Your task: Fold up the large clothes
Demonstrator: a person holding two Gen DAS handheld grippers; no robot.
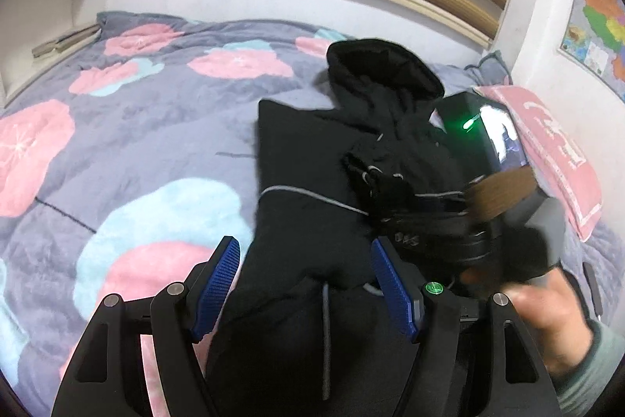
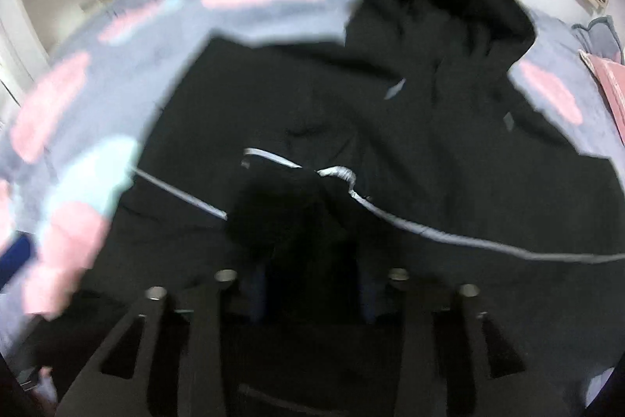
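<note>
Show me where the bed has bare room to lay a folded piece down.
Free: the flowered quilt left of the black jacket, running up to the white shelf. Crowded: the right side, where the jacket's hood, the right tongs and the pink pillow sit close together.

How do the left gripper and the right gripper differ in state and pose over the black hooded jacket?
The left gripper is sharp in its own view, blue pads wide apart over the black hooded jacket; the right gripper is motion-blurred. The left grips nothing; the right has a dark fold of cloth between its pads, though whether they press on it is unclear. Both point down at the jacket on the floral quilt.
</note>
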